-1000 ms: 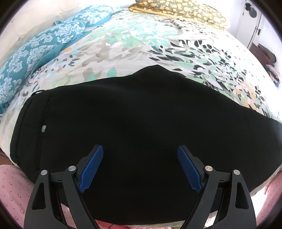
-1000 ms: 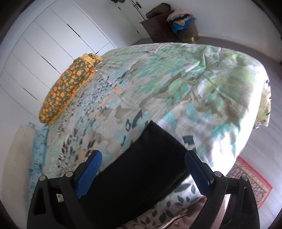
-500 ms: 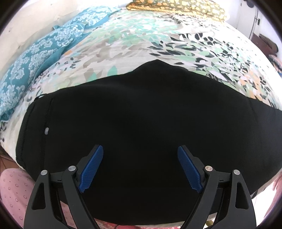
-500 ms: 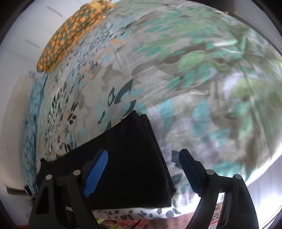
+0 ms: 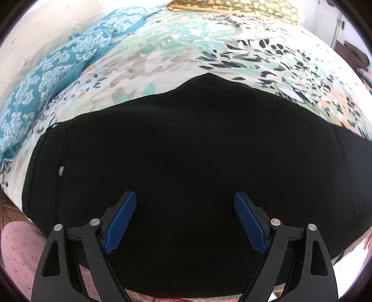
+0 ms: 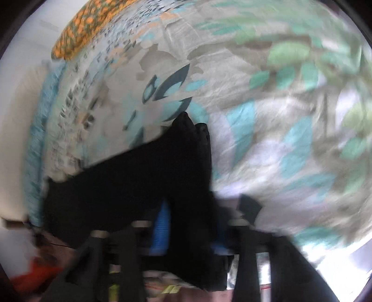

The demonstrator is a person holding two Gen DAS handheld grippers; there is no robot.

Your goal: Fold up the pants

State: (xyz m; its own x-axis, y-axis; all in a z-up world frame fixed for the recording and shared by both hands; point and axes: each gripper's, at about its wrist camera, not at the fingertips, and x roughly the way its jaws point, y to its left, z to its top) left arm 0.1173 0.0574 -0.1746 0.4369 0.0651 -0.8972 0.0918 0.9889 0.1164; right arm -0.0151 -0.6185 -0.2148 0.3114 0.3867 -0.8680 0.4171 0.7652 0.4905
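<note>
Black pants (image 5: 186,151) lie flat across the near edge of a floral-print bed, waistband with a small silver button (image 5: 61,171) at the left. My left gripper (image 5: 184,213) is open, hovering just above the seat area of the pants and holding nothing. In the blurred right wrist view, my right gripper (image 6: 189,227) has closed on the leg-hem end of the pants (image 6: 186,162), with black fabric bunched between the blue pads (image 6: 161,230).
The floral bedspread (image 5: 209,46) stretches away beyond the pants. A teal patterned cloth (image 5: 46,81) lies at the far left and an orange-dotted pillow (image 5: 232,7) at the head of the bed. The bed edge is right below the grippers.
The right gripper swung down to the hem end and closed from wide open onto the fabric. The left gripper edged slightly closer over the pants and stayed open.
</note>
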